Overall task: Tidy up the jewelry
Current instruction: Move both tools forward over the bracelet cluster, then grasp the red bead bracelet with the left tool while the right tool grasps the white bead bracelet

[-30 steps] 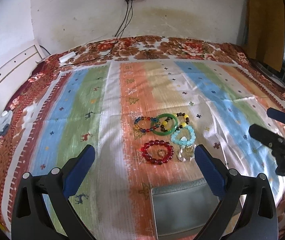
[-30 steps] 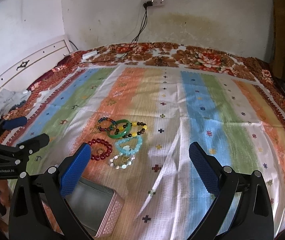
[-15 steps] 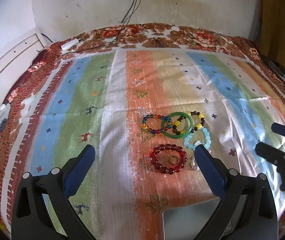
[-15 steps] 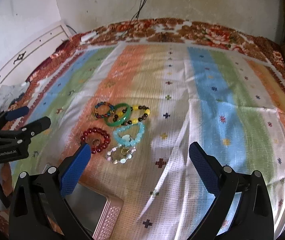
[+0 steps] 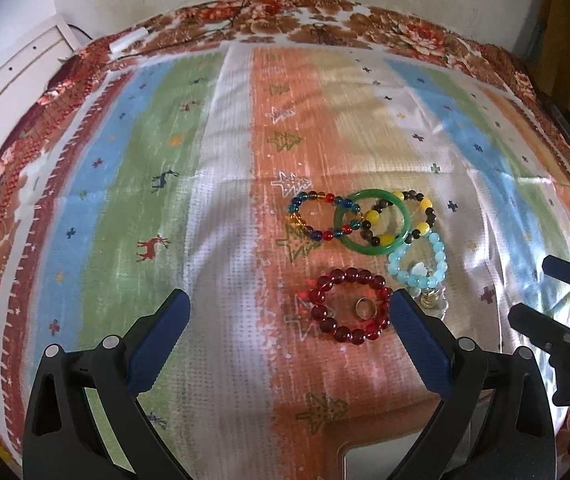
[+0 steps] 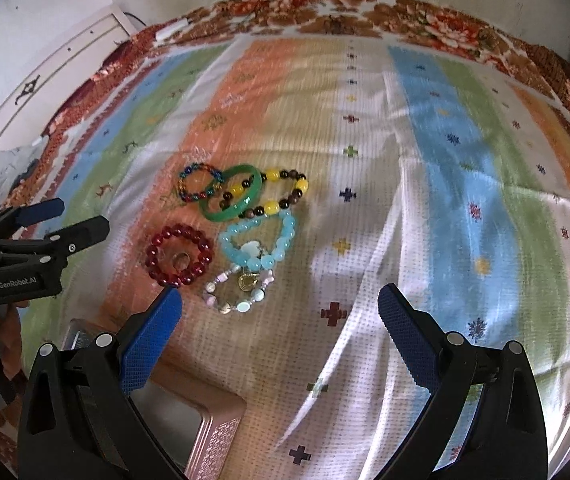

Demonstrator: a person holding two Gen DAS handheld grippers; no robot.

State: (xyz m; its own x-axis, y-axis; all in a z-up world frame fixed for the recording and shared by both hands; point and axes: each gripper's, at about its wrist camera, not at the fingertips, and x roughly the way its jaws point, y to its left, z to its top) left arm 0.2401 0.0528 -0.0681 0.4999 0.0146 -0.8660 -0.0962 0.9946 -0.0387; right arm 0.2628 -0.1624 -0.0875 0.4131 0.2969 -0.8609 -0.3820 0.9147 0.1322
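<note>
Several bracelets lie together on the striped cloth: a red bead bracelet (image 5: 349, 310) with a gold ring (image 5: 365, 307) inside it, a green bangle (image 5: 372, 222), a multicolour bead bracelet (image 5: 321, 216), a yellow-and-brown one (image 5: 415, 216), a light blue one (image 5: 419, 266) and a pale pearl one (image 6: 237, 290). A pink metal box (image 6: 189, 420) with an open top sits at the near edge. My left gripper (image 5: 289, 312) is open and empty just before the red bracelet. My right gripper (image 6: 281, 308) is open and empty, near the pearl bracelet.
The striped cloth (image 5: 205, 200) covers a bed with a floral blanket border (image 5: 325, 20). A white wall and cables stand behind. A white headboard (image 6: 65, 56) is at the left. In each view the other gripper shows at the side: the right one (image 5: 553, 304), the left one (image 6: 41, 232).
Both grippers have moved forward and down toward the bracelets, which now look larger and nearer. The box has slid lower in both views. Both stay open.
</note>
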